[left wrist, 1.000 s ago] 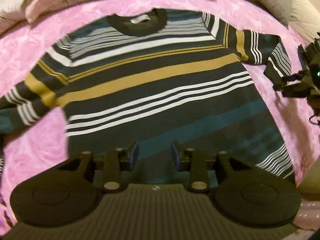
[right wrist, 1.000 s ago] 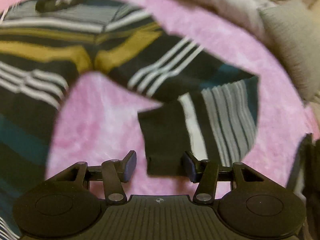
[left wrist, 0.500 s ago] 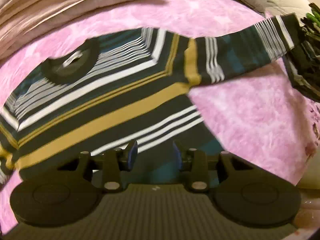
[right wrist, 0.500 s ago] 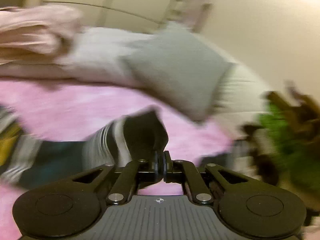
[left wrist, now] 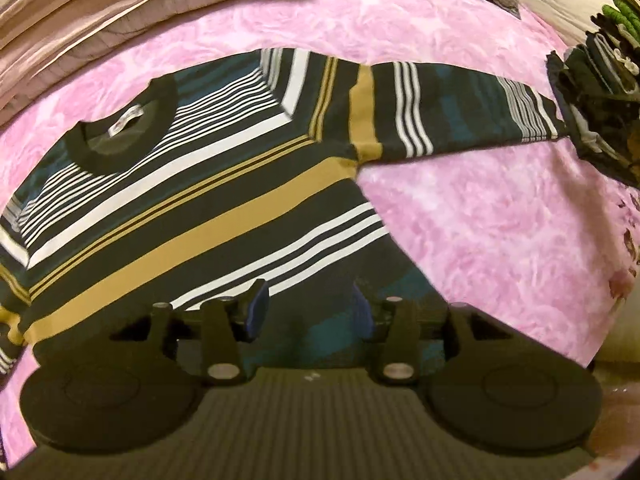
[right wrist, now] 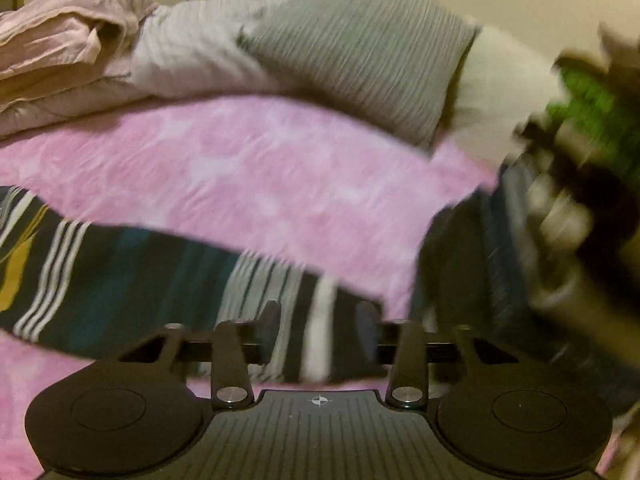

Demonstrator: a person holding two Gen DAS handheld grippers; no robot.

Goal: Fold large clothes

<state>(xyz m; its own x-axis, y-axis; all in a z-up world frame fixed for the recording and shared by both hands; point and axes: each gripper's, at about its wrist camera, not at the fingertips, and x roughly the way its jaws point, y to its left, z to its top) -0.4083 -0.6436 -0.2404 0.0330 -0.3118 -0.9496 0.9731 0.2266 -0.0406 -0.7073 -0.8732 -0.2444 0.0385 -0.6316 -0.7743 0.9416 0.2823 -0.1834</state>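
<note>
A dark sweater (left wrist: 200, 208) with white, mustard and teal stripes lies flat, neck away from me, on a pink bedspread (left wrist: 480, 220). My left gripper (left wrist: 306, 308) hovers open over its lower body, with nothing between the blue pads. One sleeve (left wrist: 460, 108) is stretched straight out to the right. In the right wrist view that sleeve (right wrist: 140, 276) runs in from the left, and its dark cuff (right wrist: 344, 340) rests on the bed between the spread fingers of my right gripper (right wrist: 318, 320), which is open.
A grey ribbed pillow (right wrist: 360, 60), a white pillow (right wrist: 500, 92) and a bunched pinkish duvet (right wrist: 68, 52) line the far side of the bed. Blurred dark and green shapes (right wrist: 580, 200) crowd the right edge. Bare bedspread lies below the sleeve.
Half a second ago the right gripper was shut on the cuff and pulled the folded sleeve out straight; now it is open and the cuff lies on the bed. The left gripper stayed open.
</note>
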